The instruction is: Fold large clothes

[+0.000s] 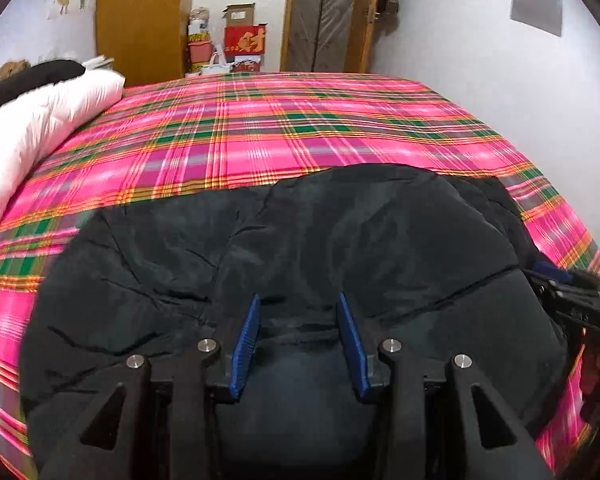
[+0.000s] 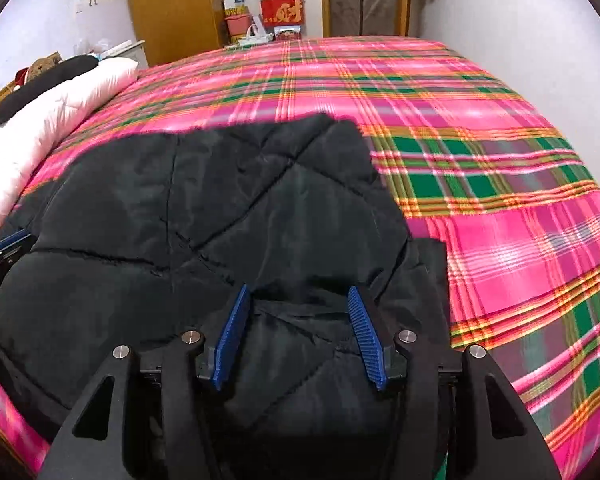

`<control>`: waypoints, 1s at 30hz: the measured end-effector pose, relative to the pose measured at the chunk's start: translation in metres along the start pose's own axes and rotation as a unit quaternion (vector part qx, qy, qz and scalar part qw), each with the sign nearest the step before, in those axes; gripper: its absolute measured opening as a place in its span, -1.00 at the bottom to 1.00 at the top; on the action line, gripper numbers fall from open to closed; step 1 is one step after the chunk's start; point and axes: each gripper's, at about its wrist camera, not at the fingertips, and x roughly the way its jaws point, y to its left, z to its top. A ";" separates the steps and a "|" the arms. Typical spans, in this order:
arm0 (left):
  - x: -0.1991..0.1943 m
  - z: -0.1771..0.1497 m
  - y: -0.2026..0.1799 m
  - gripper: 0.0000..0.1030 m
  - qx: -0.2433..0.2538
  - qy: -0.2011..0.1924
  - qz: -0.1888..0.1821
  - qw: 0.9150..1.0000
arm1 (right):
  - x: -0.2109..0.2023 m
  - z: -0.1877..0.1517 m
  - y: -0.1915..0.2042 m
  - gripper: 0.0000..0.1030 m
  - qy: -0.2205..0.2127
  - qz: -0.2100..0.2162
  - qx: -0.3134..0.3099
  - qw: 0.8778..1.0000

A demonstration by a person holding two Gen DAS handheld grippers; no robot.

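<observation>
A black quilted jacket (image 1: 300,240) lies spread on the pink plaid bed cover (image 1: 260,128); it also shows in the right wrist view (image 2: 204,208). My left gripper (image 1: 299,300) is open, its blue pads straddling a raised fold of the jacket near its front edge. My right gripper (image 2: 298,292) is open, its blue pads either side of a bunched fold of the same jacket. The right gripper also shows at the right edge of the left wrist view (image 1: 572,292), and the left gripper at the left edge of the right wrist view (image 2: 0,252).
A white padded quilt (image 1: 32,136) with a dark garment on it lies along the bed's left side. Beyond the bed stand a wooden wardrobe (image 1: 140,16), stacked boxes and bags (image 1: 236,40) and a door (image 1: 328,12). Bare plaid cover (image 2: 500,160) lies to the jacket's right.
</observation>
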 end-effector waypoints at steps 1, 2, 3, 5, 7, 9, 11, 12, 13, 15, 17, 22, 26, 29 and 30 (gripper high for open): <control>0.004 0.001 0.005 -0.17 -0.015 0.004 -0.008 1.000 | 0.001 0.002 0.002 -0.01 0.005 -0.005 -0.006 1.000; 0.005 0.002 0.009 -0.15 -0.023 0.005 -0.014 1.000 | 0.002 0.003 0.004 -0.01 0.011 -0.010 -0.011 1.000; 0.005 0.002 0.010 -0.15 -0.028 0.007 -0.017 0.999 | 0.001 0.004 0.004 -0.01 0.015 -0.013 -0.012 1.000; -0.004 0.003 0.012 -0.15 -0.034 0.015 -0.010 0.999 | -0.013 0.010 0.006 0.00 0.017 -0.022 -0.007 1.000; -0.024 0.005 0.015 -0.16 -0.039 0.007 -0.005 0.999 | -0.033 0.011 0.009 0.00 -0.006 -0.001 -0.002 1.000; -0.043 0.005 0.019 -0.16 -0.042 -0.005 0.013 0.999 | -0.060 0.007 0.016 0.00 -0.035 0.020 -0.006 0.999; -0.056 0.001 0.027 -0.16 -0.040 -0.012 0.045 0.998 | -0.073 -0.002 0.019 0.00 -0.046 0.030 -0.011 0.998; -0.061 -0.003 0.031 -0.16 -0.039 -0.014 0.062 0.997 | -0.075 -0.006 0.021 0.00 -0.046 0.028 -0.015 0.998; -0.064 -0.007 0.035 -0.16 -0.038 -0.013 0.079 0.996 | -0.075 -0.009 0.023 0.00 -0.044 0.026 -0.019 0.998; -0.063 -0.014 0.041 -0.16 -0.037 -0.002 0.094 0.995 | -0.067 -0.019 0.023 0.00 -0.028 0.022 -0.028 0.999; -0.053 -0.020 0.043 -0.16 -0.036 0.014 0.095 0.995 | -0.052 -0.023 0.023 0.00 -0.005 0.016 -0.027 0.999; -0.040 -0.020 0.040 -0.16 -0.025 0.022 0.101 0.994 | -0.038 -0.026 0.024 0.00 0.008 0.005 -0.035 0.999; -0.035 -0.019 0.042 -0.16 -0.028 0.026 0.096 0.995 | -0.031 -0.028 0.026 0.00 0.013 -0.010 -0.043 0.999; -0.034 -0.017 0.041 -0.16 -0.022 0.029 0.095 0.995 | -0.028 -0.028 0.027 0.02 0.018 -0.016 -0.049 0.999; -0.034 -0.016 0.041 -0.16 -0.020 0.030 0.095 0.995 | -0.028 -0.026 0.027 0.02 0.022 -0.018 -0.049 0.998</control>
